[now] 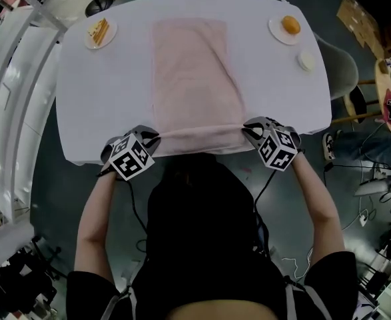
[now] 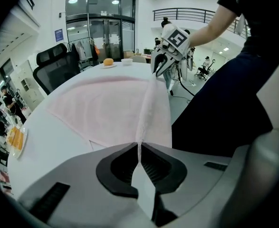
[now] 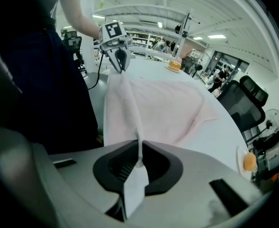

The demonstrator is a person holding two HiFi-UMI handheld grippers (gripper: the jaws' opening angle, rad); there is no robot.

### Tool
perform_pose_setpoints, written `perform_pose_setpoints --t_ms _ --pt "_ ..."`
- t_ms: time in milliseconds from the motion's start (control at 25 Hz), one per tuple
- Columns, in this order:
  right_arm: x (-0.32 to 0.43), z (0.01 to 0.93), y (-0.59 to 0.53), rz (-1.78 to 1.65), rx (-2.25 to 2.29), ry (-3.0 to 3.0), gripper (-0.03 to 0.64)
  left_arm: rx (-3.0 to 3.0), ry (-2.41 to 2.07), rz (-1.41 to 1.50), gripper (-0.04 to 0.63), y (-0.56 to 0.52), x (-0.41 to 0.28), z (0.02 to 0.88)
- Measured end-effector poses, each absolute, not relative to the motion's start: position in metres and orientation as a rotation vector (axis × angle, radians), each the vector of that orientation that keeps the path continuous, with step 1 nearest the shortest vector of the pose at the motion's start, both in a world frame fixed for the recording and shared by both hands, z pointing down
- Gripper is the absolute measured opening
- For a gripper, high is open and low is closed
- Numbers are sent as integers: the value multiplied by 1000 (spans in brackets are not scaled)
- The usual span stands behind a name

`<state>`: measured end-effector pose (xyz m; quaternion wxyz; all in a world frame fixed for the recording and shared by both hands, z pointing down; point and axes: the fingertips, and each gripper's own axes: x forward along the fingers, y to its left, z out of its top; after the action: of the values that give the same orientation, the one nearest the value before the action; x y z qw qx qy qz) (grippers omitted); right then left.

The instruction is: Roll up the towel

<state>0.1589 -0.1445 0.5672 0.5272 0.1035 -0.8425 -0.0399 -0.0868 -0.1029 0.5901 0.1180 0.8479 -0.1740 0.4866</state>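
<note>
My left gripper (image 1: 154,139) and right gripper (image 1: 246,131) both have their fingers (image 2: 113,170) clamped on the towel's (image 1: 195,65) near corners, at the bench's (image 1: 102,99) near edge. The hem is stretched between them and the rest lies flat down the bench's middle. Food plate (image 1: 100,33) and orange plate (image 1: 285,29) sit at the bench's far corners, well apart. Step, I reckon: starting the first roll. Next: carry the hem over toward the far end, keeping both sides level.

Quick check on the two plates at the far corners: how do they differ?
The left plate carries a long yellow-orange slice; the right plate carries a round orange item. A small white dish sits beside the right plate; the left plate stands alone. Both are white, round and clear of the towel.
</note>
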Motion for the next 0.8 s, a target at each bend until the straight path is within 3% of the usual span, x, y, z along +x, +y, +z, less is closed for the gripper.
perform_pose_setpoints --t_ms 800 --pt "158 608 -206 36 202 -2029 56 2342 -485 1450 23 -160 -90 623"
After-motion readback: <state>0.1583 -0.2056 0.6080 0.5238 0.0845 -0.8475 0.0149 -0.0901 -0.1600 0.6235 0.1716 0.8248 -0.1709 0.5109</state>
